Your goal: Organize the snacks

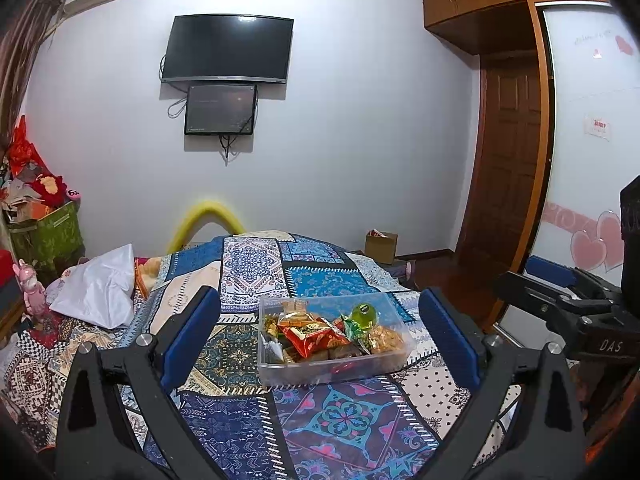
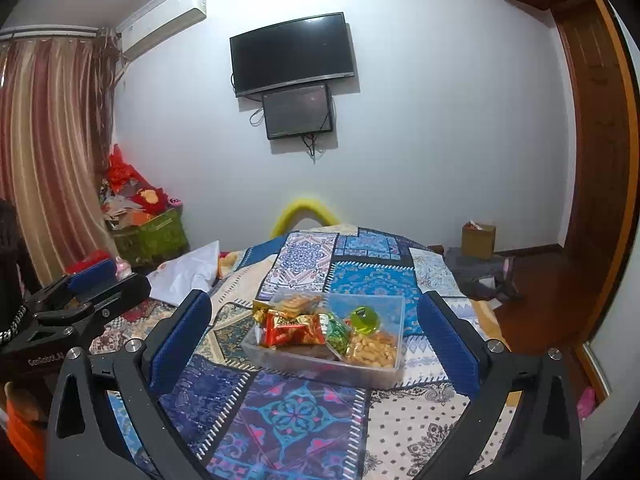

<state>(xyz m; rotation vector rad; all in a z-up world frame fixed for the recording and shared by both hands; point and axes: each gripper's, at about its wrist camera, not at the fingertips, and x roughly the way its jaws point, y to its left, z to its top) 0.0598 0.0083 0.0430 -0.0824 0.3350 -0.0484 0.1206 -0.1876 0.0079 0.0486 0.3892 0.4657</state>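
A clear plastic box (image 1: pixel 276 374) sits on a patchwork cloth (image 1: pixel 332 412) and holds several snacks: a red packet (image 1: pixel 308 336), a green jelly cup (image 1: pixel 364 315), green sweets and a bag of peanuts (image 1: pixel 386 338). The box also shows in the right wrist view (image 2: pixel 304 366), with a gold-wrapped sweet (image 2: pixel 259 307) at its left rim. My left gripper (image 1: pixel 320 340) is open and empty, its jaws wide on both sides of the box, short of it. My right gripper (image 2: pixel 316 334) is open and empty in the same stance. Each gripper shows at the edge of the other's view.
A white plastic bag (image 1: pixel 100 288) lies at the cloth's left edge. Green boxes piled with clutter (image 2: pixel 150 232) stand by the curtain. A cardboard box (image 2: pixel 478 240) sits on the floor at the right, near a wooden door (image 1: pixel 508 160). Two screens (image 1: pixel 226 50) hang on the far wall.
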